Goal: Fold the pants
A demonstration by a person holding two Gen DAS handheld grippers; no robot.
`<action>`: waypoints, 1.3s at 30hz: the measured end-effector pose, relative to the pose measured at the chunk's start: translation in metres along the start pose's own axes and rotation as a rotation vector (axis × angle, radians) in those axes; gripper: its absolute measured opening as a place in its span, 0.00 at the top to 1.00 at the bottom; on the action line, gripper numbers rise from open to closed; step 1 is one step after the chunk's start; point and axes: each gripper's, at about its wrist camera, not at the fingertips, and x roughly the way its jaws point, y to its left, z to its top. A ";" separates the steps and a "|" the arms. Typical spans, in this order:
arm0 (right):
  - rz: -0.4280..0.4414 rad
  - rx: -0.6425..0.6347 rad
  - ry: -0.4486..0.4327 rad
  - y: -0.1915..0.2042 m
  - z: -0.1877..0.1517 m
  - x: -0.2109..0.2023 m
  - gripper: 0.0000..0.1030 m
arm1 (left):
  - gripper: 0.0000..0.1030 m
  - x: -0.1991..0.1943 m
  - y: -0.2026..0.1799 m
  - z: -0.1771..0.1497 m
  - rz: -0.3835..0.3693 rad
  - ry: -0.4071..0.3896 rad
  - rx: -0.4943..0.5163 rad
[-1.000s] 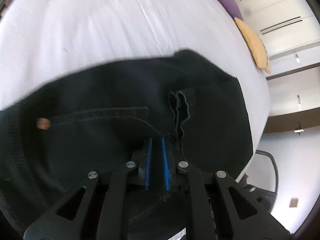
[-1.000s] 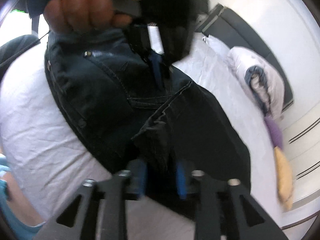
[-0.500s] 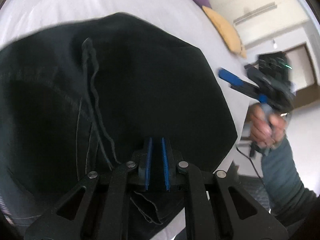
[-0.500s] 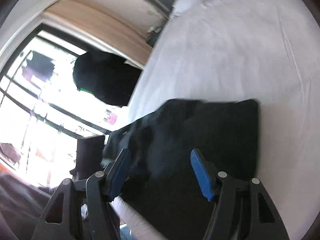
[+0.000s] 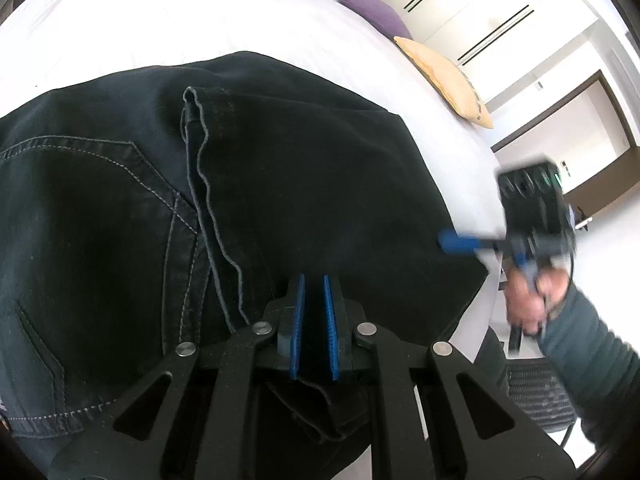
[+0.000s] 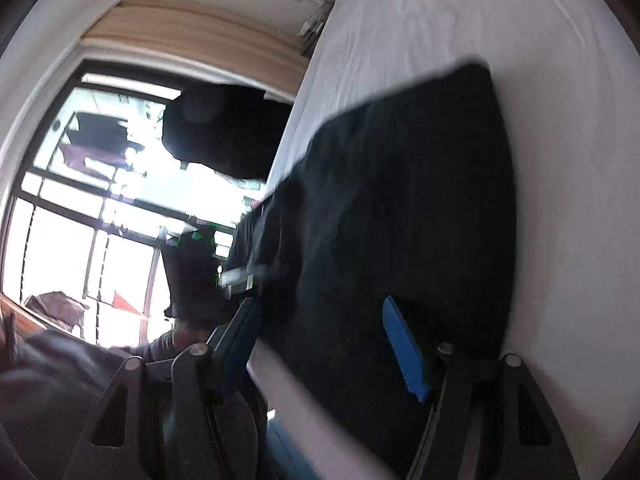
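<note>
while one pair of dark denim pants point(image 5: 280, 184) lies folded on the white bed sheet point(image 5: 200, 12), with one stitched back pocket point(image 5: 92, 208) facing up at left and one hemmed leg end laid across it, the left gripper point(image 5: 314, 320) stays clenched, its two blue pads nearly together with a fold of the dark cloth pinched between them at the near edge. the right gripper point(image 5: 460, 242), carried by one hand point(image 5: 532, 300) in a grey-green ribbed sleeve point(image 5: 592, 360), hovers at the pants' right edge; its jaws have just been opening and stand released, with cloth point(image 6: 400, 220) beyond them but not gripped. two cushions rest at the far side of the bed, one purple point(image 5: 370, 10) and one yellow point(image 5: 444, 80).
</note>
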 end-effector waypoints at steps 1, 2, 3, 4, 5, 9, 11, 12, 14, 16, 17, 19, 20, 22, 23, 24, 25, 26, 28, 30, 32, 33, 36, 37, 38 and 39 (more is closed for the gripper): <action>-0.008 -0.007 -0.007 0.005 -0.010 -0.003 0.35 | 0.91 -0.001 -0.001 0.000 0.004 0.000 -0.001; -0.005 -0.003 -0.022 0.011 -0.022 -0.007 0.35 | 0.91 -0.002 -0.002 -0.001 0.010 -0.001 -0.002; 0.005 0.006 -0.034 0.017 -0.032 -0.012 0.35 | 0.91 -0.003 -0.004 -0.001 0.018 -0.003 -0.002; 0.001 0.007 -0.047 0.023 -0.042 -0.016 0.35 | 0.91 -0.003 -0.006 -0.002 0.026 -0.004 0.000; -0.017 0.000 -0.055 0.031 -0.053 -0.018 0.35 | 0.91 -0.006 -0.003 0.000 0.031 -0.006 0.003; -0.023 -0.022 -0.153 0.056 -0.061 -0.029 0.33 | 0.91 -0.005 -0.006 0.007 0.044 -0.011 0.003; 0.018 -0.039 -0.229 0.064 -0.053 -0.027 0.32 | 0.91 -0.003 -0.008 0.005 0.049 -0.012 0.008; 0.027 -0.043 -0.252 0.067 -0.048 -0.026 0.28 | 0.91 -0.002 -0.008 0.005 0.052 -0.013 0.011; -0.016 -0.016 -0.288 0.063 -0.035 -0.017 0.18 | 0.91 -0.003 -0.011 0.004 0.061 -0.016 0.016; -0.097 0.074 -0.270 0.041 -0.025 -0.004 0.17 | 0.91 -0.003 -0.013 0.002 0.074 -0.020 0.021; -0.203 0.122 -0.232 0.029 -0.023 0.009 0.21 | 0.91 -0.006 -0.015 0.001 0.083 -0.025 0.025; -0.369 0.096 -0.183 0.025 -0.022 0.026 0.29 | 0.91 -0.021 -0.020 -0.001 0.107 -0.050 0.030; -0.387 0.054 -0.189 0.034 -0.023 0.029 0.22 | 0.91 -0.032 -0.022 -0.002 0.111 -0.067 0.032; -0.409 0.034 -0.182 0.046 -0.022 0.034 0.17 | 0.90 -0.060 -0.023 -0.006 0.114 -0.121 0.030; -0.417 0.028 -0.182 0.049 -0.023 0.036 0.16 | 0.90 -0.074 -0.022 -0.010 0.133 -0.150 0.030; -0.417 0.028 -0.189 0.052 -0.022 0.037 0.16 | 0.82 -0.089 -0.020 -0.015 0.155 -0.176 0.026; -0.403 0.035 -0.202 0.054 -0.022 0.037 0.16 | 0.59 -0.106 -0.016 -0.021 0.181 -0.201 0.013; -0.379 0.044 -0.222 0.057 -0.027 0.031 0.16 | 0.39 -0.124 -0.009 -0.028 0.203 -0.232 -0.015; -0.317 0.047 -0.265 0.061 -0.029 0.028 0.16 | 0.00 -0.162 0.005 -0.048 0.211 -0.328 -0.083; -0.264 0.029 -0.288 0.072 -0.029 0.031 0.16 | 0.00 -0.196 0.023 -0.072 0.233 -0.412 -0.157; -0.237 0.010 -0.288 0.087 -0.026 0.041 0.16 | 0.00 -0.223 0.050 -0.099 0.244 -0.468 -0.280; -0.224 0.002 -0.287 0.091 -0.023 0.046 0.16 | 0.00 -0.234 0.067 -0.115 0.227 -0.505 -0.376; -0.183 -0.007 -0.281 0.099 -0.018 0.061 0.17 | 0.00 -0.238 0.106 -0.145 0.158 -0.526 -0.586; -0.176 -0.006 -0.279 0.102 -0.017 0.066 0.17 | 0.01 -0.232 0.117 -0.151 0.124 -0.510 -0.654; -0.167 -0.007 -0.276 0.104 -0.015 0.071 0.17 | 0.01 -0.227 0.121 -0.153 0.099 -0.505 -0.682; -0.159 -0.007 -0.274 0.104 -0.013 0.075 0.18 | 0.01 -0.219 0.124 -0.155 0.065 -0.496 -0.716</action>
